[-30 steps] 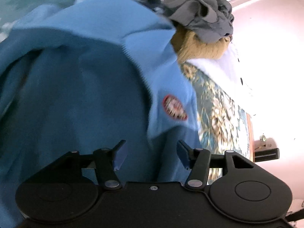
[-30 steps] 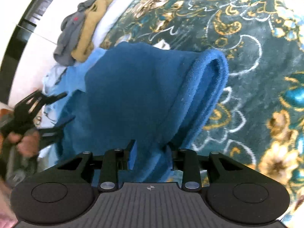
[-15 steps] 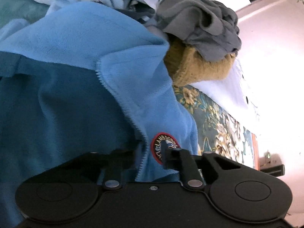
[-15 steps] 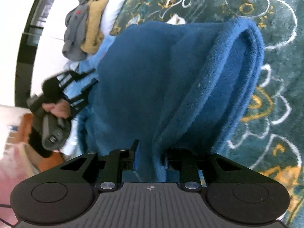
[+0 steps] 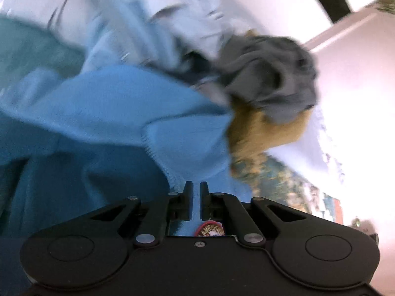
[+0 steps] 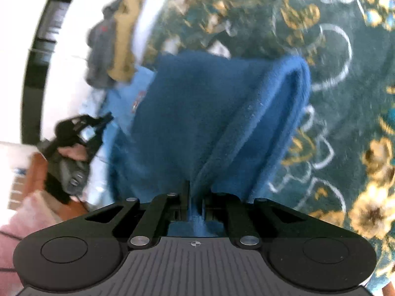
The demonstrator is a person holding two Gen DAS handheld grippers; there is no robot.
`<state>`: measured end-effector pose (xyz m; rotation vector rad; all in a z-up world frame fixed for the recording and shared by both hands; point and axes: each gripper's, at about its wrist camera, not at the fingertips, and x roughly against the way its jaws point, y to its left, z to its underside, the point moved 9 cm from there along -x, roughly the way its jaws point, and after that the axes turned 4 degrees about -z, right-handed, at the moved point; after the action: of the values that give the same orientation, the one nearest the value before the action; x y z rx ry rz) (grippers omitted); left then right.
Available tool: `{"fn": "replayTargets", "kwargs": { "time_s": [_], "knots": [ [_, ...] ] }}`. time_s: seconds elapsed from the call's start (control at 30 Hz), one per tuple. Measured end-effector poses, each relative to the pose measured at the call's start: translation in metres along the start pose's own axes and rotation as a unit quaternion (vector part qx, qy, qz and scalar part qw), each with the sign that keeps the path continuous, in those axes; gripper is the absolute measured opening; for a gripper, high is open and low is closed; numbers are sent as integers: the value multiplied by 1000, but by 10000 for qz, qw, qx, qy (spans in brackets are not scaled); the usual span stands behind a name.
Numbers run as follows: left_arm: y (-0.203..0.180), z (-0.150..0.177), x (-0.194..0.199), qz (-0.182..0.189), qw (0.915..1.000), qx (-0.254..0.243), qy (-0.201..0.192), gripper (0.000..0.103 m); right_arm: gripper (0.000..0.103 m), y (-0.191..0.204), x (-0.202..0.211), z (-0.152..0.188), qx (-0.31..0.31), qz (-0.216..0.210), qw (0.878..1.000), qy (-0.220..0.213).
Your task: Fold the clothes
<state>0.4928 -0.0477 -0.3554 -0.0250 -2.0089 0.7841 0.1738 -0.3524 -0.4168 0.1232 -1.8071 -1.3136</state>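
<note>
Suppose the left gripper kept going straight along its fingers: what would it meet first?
The left gripper is shut on the blue fleece, so more fleece comes first. Beyond it, probably the mustard garment under the grey garment; depth is unclear.

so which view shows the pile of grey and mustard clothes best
The left wrist view: the grey garment fills the upper right, lying on the mustard one, close though blurred. In the right wrist view the same pile is small, at the upper left edge, beyond the blue fleece that both shut grippers pinch.
</note>
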Motion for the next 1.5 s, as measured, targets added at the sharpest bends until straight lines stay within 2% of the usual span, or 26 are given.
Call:
{"fn": "replayTargets", "kwargs": {
  "time_s": [0.1, 0.23, 0.33, 0.37, 0.5, 0.6, 0.67, 0.77, 0.87, 0.93, 1.0, 1.07, 1.13, 1.27, 1.37, 1.43, 1.5],
  "knots": [
    [15, 7, -3, -154, 9999, 11, 57, 2, 7, -10, -9, 5, -183, 144, 9997, 73],
    [16, 16, 11, -191, 9996, -202, 91, 3, 10, -11, -9, 3, -17, 323, 9993, 190],
    [-3, 13, 16, -136, 9987, -496, 51, 5, 19, -4, -2, 1, 257, 466, 9980, 335],
    [-8, 12, 20, -80, 9983, -571, 15, 7, 27, -2, 4, 0, 399, 551, 9970, 362],
    [-17, 12, 66, 3, 9976, -668, -161, 22, 29, 3, 34, -4, 800, 975, 9916, 292],
    [-7, 19, 106, -24, 9974, -624, -351, 33, 31, 12, 57, -9, 1280, 1388, 9819, 164],
    [11, 28, 141, -137, 9965, -693, -452, 35, 37, 29, 63, -12, 1740, 1564, 9722, 112],
    [48, 44, 182, -451, 9954, -679, -512, 39, 44, 61, 48, -3, 2437, 1505, 9577, 294],
    [90, 60, 221, -746, 9947, -405, -586, 44, 67, 92, 21, 16, 3057, 1480, 9385, 623],
    [121, 73, 248, -992, 9925, -179, -698, 50, 68, 110, -1, 36, 3305, 1339, 9300, 890],
    [151, 87, 269, -1146, 9907, 136, -722, 59, 78, 124, -20, 59, 3454, 1223, 9226, 1202],
    [180, 99, 286, -1257, 9883, 484, -718, 60, 81, 135, -37, 81, 3592, 1149, 9143, 1480],
    [209, 111, 300, -1412, 9838, 838, -713, 68, 81, 146, -50, 102, 3795, 1088, 9032, 1687],
    [262, 136, 320, -1567, 9691, 1753, -740, 78, 81, 166, -66, 142, 4355, 1030, 8718, 1993],
    [286, 161, 318, -1217, 9544, 2667, -568, 79, 81, 183, -77, 159, 4728, 1009, 8540, 1923],
    [294, 174, 313, -847, 9421, 3209, -474, 79, 81, 191, -81, 169, 4757, 1083, 8507, 1955],
    [299, 184, 306, -334, 9215, 3839, -482, 77, 81, 195, -85, 178, 4758, 1259, 8475, 1989]
  ]
}}
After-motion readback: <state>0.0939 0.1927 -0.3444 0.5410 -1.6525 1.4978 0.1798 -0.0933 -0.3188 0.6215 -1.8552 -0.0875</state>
